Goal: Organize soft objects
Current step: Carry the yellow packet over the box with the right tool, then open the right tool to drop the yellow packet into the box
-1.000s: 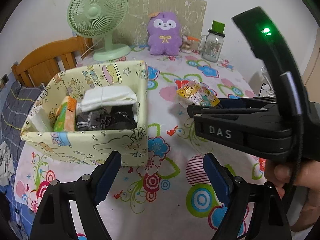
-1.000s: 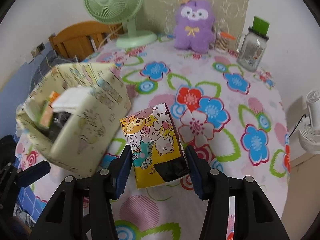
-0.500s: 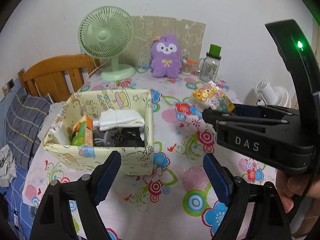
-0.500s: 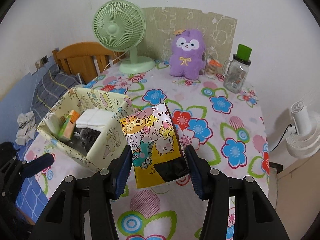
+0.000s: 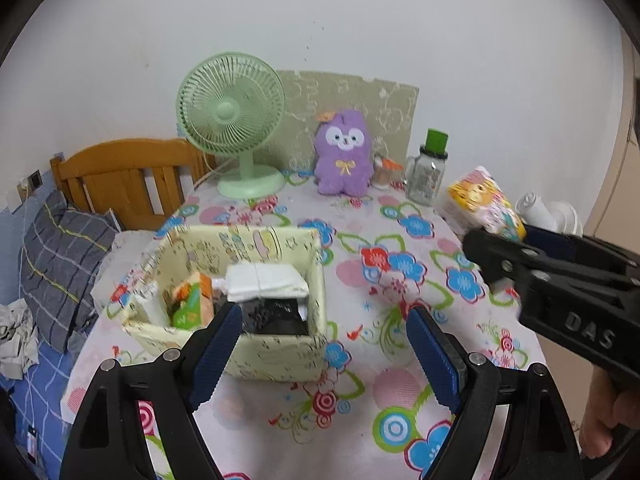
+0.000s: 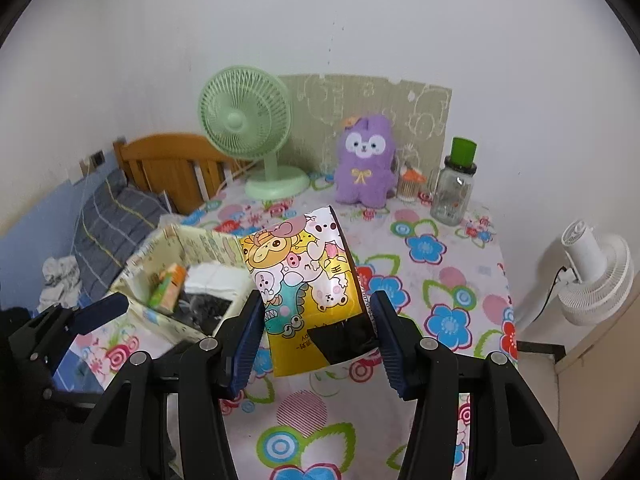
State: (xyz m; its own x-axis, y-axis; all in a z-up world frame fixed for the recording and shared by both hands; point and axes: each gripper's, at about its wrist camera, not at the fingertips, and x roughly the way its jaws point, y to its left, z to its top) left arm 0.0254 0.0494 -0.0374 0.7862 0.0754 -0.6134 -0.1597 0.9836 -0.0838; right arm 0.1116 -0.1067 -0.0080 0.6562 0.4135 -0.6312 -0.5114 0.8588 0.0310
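**Cartoon pack held above the flowered table**

Flowered cloth covers the table [image 6: 452,280], which ends at a white wall where a green fan [image 6: 248,128], a purple plush [image 6: 362,168], a small orange-capped holder [image 6: 409,186] and a green-lidded jar [image 6: 454,184] stand in a row.

My right claw [image 6: 316,330] is partly closed on a cartoon-printed tissue pack [image 6: 308,280]. Both blue pads press its lower sides, and the pack sticks up and away from me, tilted a little, above the cloth. In my left view the same pack [image 5: 482,208] shows at the tip of that right claw, well to the right of the box and apart from it.

My left claw [image 5: 324,344] stands wide with nothing between its pads. Just past its left pad sits the pale yellow fabric box [image 5: 280,352], near the table's left edge. Inside it lie a folded white cloth [image 5: 264,282] on top of something dark [image 5: 276,316], with an orange and green pack [image 5: 192,300] upright to their left.
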